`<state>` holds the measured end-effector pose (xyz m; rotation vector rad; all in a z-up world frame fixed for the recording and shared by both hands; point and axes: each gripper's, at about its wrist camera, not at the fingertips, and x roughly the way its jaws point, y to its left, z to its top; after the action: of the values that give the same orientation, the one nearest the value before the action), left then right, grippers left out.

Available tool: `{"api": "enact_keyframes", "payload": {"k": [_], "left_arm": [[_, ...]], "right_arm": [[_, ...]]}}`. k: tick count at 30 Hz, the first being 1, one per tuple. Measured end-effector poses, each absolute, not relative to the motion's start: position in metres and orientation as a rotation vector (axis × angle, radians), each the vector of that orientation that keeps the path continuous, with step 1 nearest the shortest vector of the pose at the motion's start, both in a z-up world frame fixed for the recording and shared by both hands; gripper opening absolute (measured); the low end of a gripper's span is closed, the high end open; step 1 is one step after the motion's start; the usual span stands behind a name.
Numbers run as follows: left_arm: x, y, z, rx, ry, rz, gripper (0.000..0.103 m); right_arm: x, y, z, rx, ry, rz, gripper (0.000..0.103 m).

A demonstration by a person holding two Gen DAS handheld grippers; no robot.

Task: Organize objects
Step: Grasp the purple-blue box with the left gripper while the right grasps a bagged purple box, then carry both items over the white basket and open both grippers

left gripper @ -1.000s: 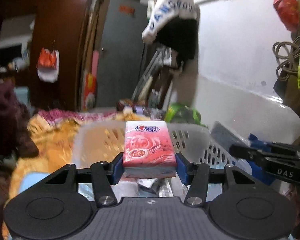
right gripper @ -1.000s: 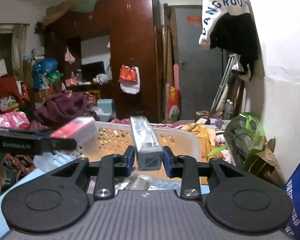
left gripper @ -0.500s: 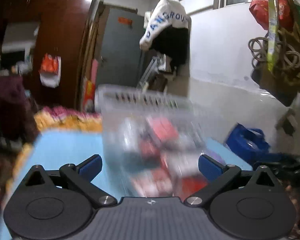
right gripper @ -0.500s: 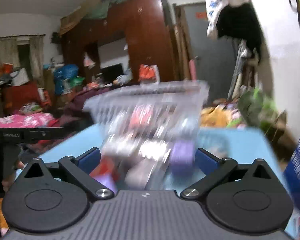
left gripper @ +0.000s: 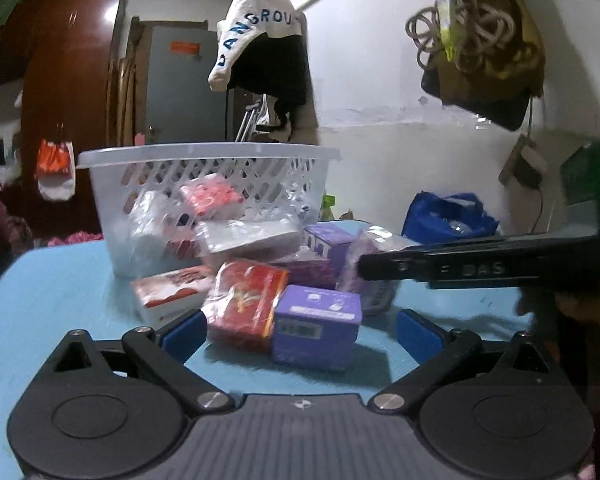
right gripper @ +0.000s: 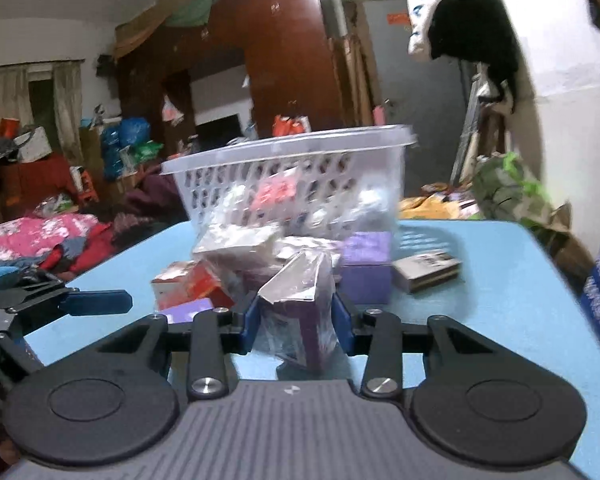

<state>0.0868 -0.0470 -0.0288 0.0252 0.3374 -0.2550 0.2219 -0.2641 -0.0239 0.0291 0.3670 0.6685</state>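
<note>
A white slotted basket (left gripper: 112, 184) stands at the far side of the blue table (left gripper: 48, 300) with several packets inside; it also shows in the right wrist view (right gripper: 228, 184). A pile of packets lies in front of it. My left gripper (left gripper: 300, 330) is open, its fingers on either side of a red packet (left gripper: 246, 304) and a purple box (left gripper: 316, 322). My right gripper (right gripper: 296, 322) is shut on a purple plastic-wrapped packet (right gripper: 296, 308) low over the table. The right gripper's finger (left gripper: 460, 268) crosses the left wrist view.
A white and red box (left gripper: 168, 292), more purple boxes (right gripper: 366, 264) and a flat grey box (right gripper: 426, 270) lie on the table. A blue bag (left gripper: 448, 216) sits at the right edge by the white wall. Clothes and clutter lie beyond the table's left side.
Both grippers let go of what they held over the basket a second ago, dropped down to the pile, and the right one has shut on a purple wrapped packet.
</note>
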Motion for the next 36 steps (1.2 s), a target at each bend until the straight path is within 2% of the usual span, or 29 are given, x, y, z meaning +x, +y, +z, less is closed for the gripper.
{"api": "enact_keyframes", "payload": {"k": [4, 6, 7, 9, 21, 36], "left_arm": [[0.09, -0.066, -0.032, 0.091, 0.327, -0.233, 0.094], [0.092, -0.07, -0.036, 0.104, 0.332, -0.23, 0.077], [0.091, -0.072, -0.037, 0.116, 0.326, -0.219, 0.074], [0.088, -0.075, -0.039, 0.145, 0.306, -0.192, 0.054], [0.059, -0.052, -0.026, 0.098, 0.196, -0.213, 0.054], [0.053, -0.03, -0.024, 0.049, 0.171, -0.206, 0.054]], "right_arm": [[0.22, -0.28, -0.023, 0.07, 0.349, 0.649, 0.042], [0.221, -0.284, -0.024, 0.084, 0.346, 0.646, 0.043], [0.222, -0.285, -0.024, 0.089, 0.347, 0.645, 0.043], [0.224, -0.286, -0.025, 0.092, 0.348, 0.642, 0.043], [0.22, -0.283, -0.027, 0.071, 0.334, 0.644, 0.042], [0.215, -0.281, -0.026, 0.059, 0.323, 0.649, 0.042]]}}
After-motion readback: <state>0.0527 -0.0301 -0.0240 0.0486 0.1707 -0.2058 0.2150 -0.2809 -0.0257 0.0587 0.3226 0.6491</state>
